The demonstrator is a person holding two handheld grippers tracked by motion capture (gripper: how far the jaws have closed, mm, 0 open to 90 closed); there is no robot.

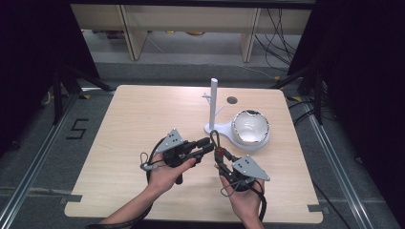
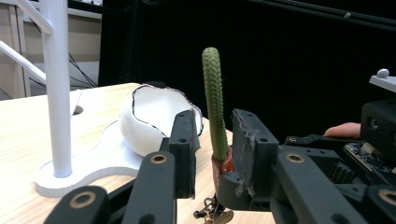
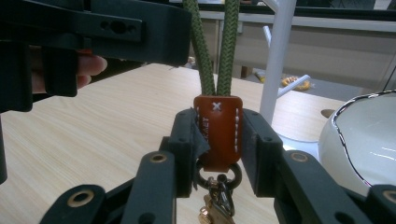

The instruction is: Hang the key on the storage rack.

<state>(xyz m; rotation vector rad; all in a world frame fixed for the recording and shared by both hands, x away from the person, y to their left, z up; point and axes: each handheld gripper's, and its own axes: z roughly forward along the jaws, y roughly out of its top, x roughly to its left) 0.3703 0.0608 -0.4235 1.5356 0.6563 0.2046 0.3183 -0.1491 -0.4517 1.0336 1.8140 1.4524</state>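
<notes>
The right gripper (image 3: 217, 140) is clamped on a keychain's brown leather tab (image 3: 218, 133), and the left gripper (image 2: 212, 140), jaws apart around the green cord loop (image 2: 214, 102), should pinch it squarely before lifting toward the white peg stand (image 1: 213, 102).

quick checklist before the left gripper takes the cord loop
1. Right gripper clamped on the brown tab: ok, jaws press both sides.
2. Cord loop upright between the left gripper's jaws: ok.
3. Left jaws touching the loop: not ok, a gap shows on each side; left gripper is open.
4. Clasp hanging free under the tab: ok.
5. Stand upright with bare pegs: ok.
6. Bowl off the path to the stand: cannot tell, it sits right beside the base.
</notes>
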